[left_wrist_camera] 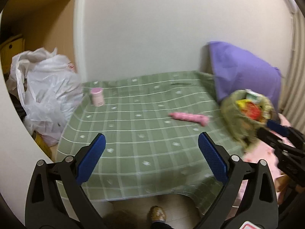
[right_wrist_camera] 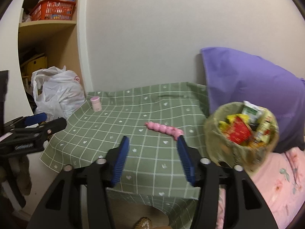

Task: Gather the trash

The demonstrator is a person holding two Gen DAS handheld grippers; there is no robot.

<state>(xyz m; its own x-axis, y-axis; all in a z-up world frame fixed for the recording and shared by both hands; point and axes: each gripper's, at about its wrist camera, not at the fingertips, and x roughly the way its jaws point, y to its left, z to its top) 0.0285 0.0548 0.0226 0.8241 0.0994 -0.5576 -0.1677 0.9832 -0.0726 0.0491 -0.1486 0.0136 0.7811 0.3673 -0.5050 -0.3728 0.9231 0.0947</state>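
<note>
Both hand-held grippers stand with jaws apart and nothing between them: the left hand-held gripper point(left_wrist_camera: 151, 158) and the right hand-held gripper point(right_wrist_camera: 152, 158) hover over the green checked cloth point(right_wrist_camera: 114, 133). A pink wrapper point(right_wrist_camera: 164, 128) lies mid-cloth, a pink bottle point(right_wrist_camera: 95, 104) upright near its far left corner. The trash-filled bag point(right_wrist_camera: 240, 133) sits at the right edge, blurred.

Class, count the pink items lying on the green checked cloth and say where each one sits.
2. A pink bottle stands at the cloth's far left corner, near the white plastic bag; a pink beaded wrapper lies toward the right, near the trash basket.
</note>
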